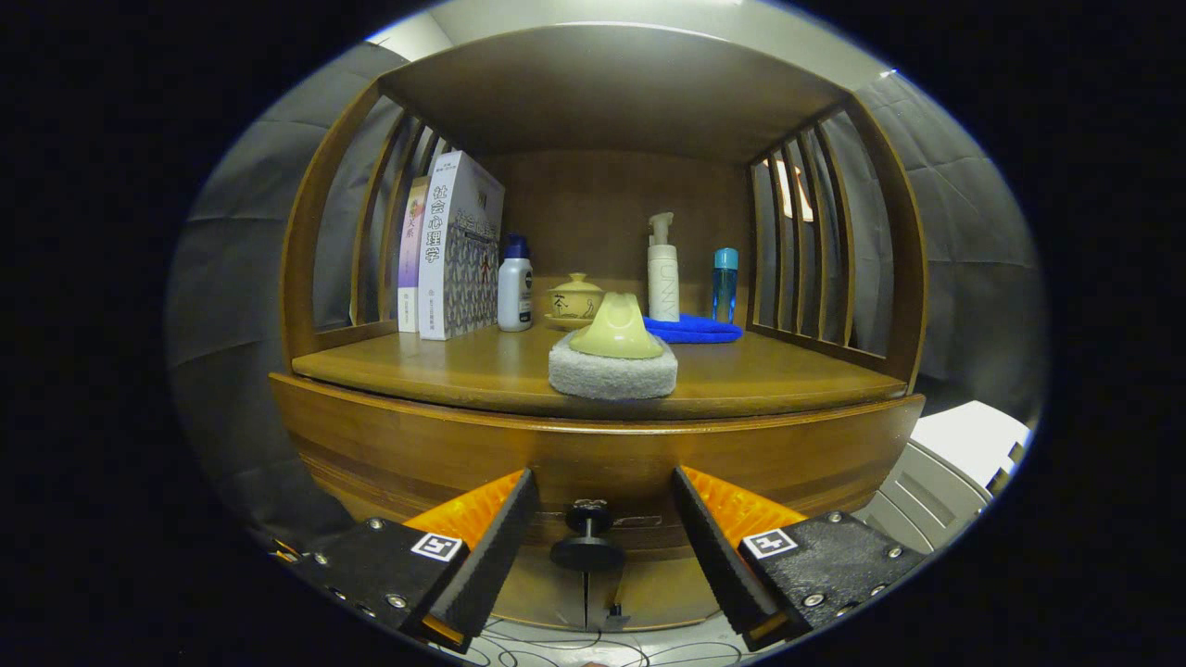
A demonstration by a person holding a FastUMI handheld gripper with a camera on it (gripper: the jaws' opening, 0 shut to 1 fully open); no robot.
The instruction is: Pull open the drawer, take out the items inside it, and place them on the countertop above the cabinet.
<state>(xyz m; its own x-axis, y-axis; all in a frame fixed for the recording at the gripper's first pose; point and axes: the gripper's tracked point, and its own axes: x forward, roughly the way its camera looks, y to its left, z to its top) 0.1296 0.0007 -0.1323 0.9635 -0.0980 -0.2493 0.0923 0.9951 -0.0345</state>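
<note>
Fingers spread wide, the gripper [602, 505] hangs before the wooden cabinet [389, 445] with the drawer's round knob [587, 542] between its two fingers and gripped by neither — a gap shows on each side. The drawer front [593, 463] appears shut, flush under the countertop [482, 371], so whatever lies inside is hidden. On the countertop sit a scrub pad with a pale handle [613, 357] near the front edge, and behind it books [449, 250], a white bottle with a blue cap [515, 289], a lidded cup [575, 298], a pump bottle [662, 273], a blue bottle [725, 283] and a blue cloth [693, 328]. To do this step well, I would bring the fingers forward until the pads sit past the knob's wide head and around its narrower stem, close evenly, then pull straight back along the drawer's run — any sideways or downward drag could let the knob slip or jam the drawer. Free board to the left of the pad looks the easiest place to set things.
</note>
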